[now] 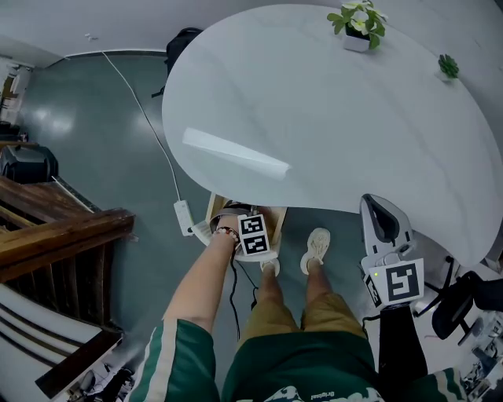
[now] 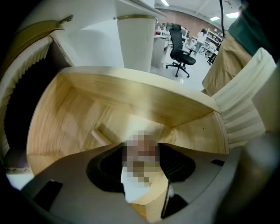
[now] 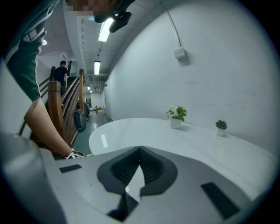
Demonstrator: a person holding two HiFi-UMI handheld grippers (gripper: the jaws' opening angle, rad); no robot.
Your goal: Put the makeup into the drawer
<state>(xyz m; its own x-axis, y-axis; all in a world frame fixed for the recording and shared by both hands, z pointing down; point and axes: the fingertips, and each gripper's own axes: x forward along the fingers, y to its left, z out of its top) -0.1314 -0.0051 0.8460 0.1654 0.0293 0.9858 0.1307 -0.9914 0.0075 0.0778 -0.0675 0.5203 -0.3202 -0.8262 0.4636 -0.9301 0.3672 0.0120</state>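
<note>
While the makeup (image 2: pixel 139 186) (a small pale carton) sits clamped in the left tongs (image 2: pixel 141 148), it hangs within the walls of the open wooden drawer (image 2: pixel 78 113) — the tongs point straight down, so a release should land it inside. Whether it touches the drawer floor cannot be told. Right tongs (image 3: pixel 140 151) — pressed together, empty — are held near the white surface (image 3: pixel 197 144), apparently clear of the work.

We find the drawer (image 2: pixel 144 94) open from above, its wooden floor bare but for a small strip (image 2: pixel 101 135) at the left. The table (image 1: pixel 330 118) overhangs its far end, and the person's shoes (image 1: pixel 317 247) stand just beside it. The tabletop is bare save a leafy plant (image 1: pixel 357 23) and a small plant (image 1: pixel 448 67) at the far edge.
</note>
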